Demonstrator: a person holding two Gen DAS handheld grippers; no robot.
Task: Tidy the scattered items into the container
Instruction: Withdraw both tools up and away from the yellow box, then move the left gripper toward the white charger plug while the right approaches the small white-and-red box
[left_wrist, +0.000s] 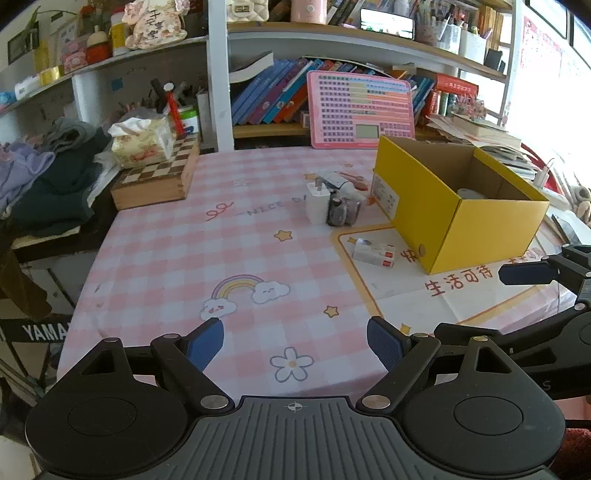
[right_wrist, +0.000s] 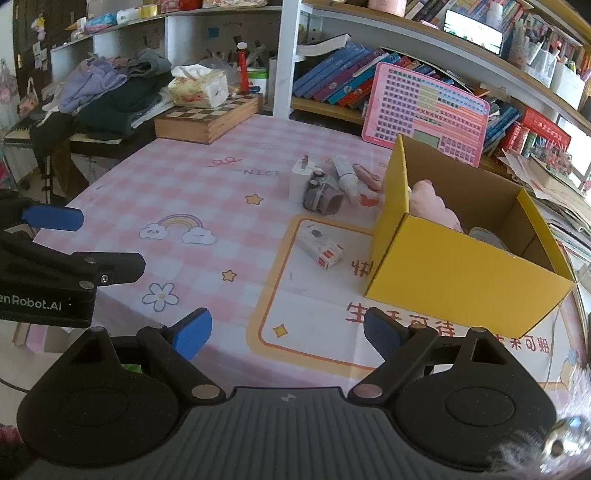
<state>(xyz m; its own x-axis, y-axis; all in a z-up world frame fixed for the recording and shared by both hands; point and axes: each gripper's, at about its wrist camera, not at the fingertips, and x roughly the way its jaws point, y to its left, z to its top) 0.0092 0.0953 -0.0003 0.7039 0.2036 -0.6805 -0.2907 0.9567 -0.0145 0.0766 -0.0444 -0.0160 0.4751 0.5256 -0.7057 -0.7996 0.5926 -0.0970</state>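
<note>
Both my left gripper (left_wrist: 295, 345) and right gripper (right_wrist: 286, 334) hung wide open, empty; small white box (right_wrist: 320, 248) lay just beside the yellow box (right_wrist: 461, 280), so approach low, pads straddling it.

— How did the left hand-held gripper (left_wrist: 295, 345) stand?

— Tilted down over the counter (left_wrist: 166, 258), near its front edge, blue pads wide apart with nothing between them.

— And the right hand-held gripper (right_wrist: 286, 334)?

— Likewise tilted down over the counter's front edge, jaws spread and empty. Each showed in the other's view: they were side by side, apart, not touching.
</note>
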